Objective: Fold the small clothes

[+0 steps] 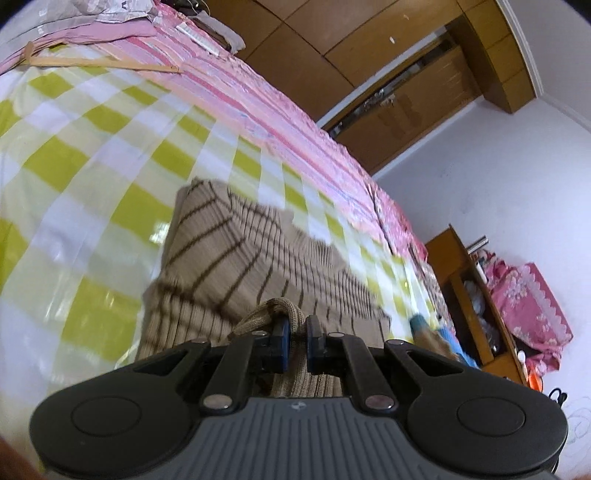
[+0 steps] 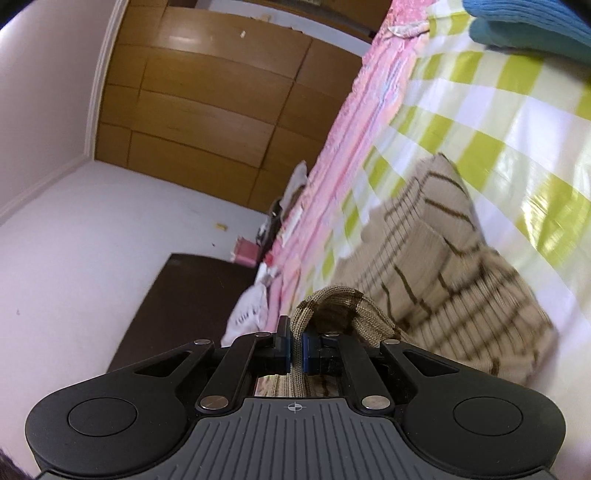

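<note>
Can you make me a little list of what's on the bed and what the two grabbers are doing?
surface: bed with a green and white checked sheet
garment: beige knit sweater with dark stripes, partly lying on the sheet
left gripper: shut on a bunched edge of the sweater
right gripper: shut on another bunched edge of the sweater
other fabric: blue knit clothes further along the bed
also on bed: wooden hanger, pink striped cover
background: wooden wardrobe
</note>
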{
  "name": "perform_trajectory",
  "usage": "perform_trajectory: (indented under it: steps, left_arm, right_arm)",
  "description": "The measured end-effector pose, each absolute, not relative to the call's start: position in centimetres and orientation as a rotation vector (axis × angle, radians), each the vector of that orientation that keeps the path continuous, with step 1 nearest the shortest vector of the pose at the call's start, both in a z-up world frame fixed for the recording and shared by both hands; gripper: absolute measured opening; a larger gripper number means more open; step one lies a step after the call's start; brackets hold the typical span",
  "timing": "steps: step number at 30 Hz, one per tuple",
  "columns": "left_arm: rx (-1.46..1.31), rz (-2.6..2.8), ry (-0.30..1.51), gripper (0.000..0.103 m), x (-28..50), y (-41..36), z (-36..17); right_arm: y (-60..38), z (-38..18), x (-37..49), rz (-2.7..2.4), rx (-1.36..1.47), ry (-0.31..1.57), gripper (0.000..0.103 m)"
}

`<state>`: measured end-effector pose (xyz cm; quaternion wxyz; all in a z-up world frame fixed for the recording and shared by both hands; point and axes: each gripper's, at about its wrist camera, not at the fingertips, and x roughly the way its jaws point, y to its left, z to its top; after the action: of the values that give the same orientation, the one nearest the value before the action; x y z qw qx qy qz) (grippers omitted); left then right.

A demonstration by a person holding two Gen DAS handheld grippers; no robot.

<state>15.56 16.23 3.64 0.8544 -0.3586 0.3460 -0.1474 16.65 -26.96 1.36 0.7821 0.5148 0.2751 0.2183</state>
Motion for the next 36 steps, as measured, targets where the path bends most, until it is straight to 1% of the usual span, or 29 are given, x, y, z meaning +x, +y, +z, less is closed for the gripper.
perform_trajectory:
  steps: [4, 14, 20, 26, 27, 32, 35, 36]
  left_arm:
    - [-0.734, -0.295, 0.699, 0.015, 17.6, 16.0, 3.5]
    - [-0.717, -0.244, 0.686, 0.013, 22.2, 15.7, 2.8]
    - [-0.710, -0.187, 0.650, 0.013, 23.3, 16.3, 3.1]
    - [-0.687, -0.074, 0.684, 0.013, 24.7, 17.0, 1.7]
    - [-0.687, -0.062, 0.690, 0.013, 24.9, 17.0, 1.3]
    - [-0.694, -0.002, 0.715, 0.013, 25.3, 17.2, 0.2]
    - [-0.718, 0.020, 0.713, 0.013, 25.1, 17.4, 0.3]
    - [-0.724, 0.028, 0.708, 0.013, 25.0, 17.5, 0.5]
  right_arm:
    - [-27.1, 0.8, 19.0, 0.475, 1.127, 0.568, 0.007]
    - [-27.7, -0.4, 24.4, 0.443, 1.113, 0.583, 0.007]
    - [-27.9, -0.2, 26.6, 0.445, 1.094, 0.556, 0.007]
    - [-27.8, -1.5, 28.4, 0.414, 1.062, 0.581, 0.007]
    - [-27.9, -1.7, 28.5, 0.409, 1.065, 0.591, 0.011]
    - [-28.6, -2.3, 28.9, 0.388, 1.077, 0.606, 0.011]
    - [-28.8, -2.3, 28.8, 0.397, 1.094, 0.610, 0.019]
    - [-28.7, -2.1, 28.7, 0.405, 1.088, 0.605, 0.023]
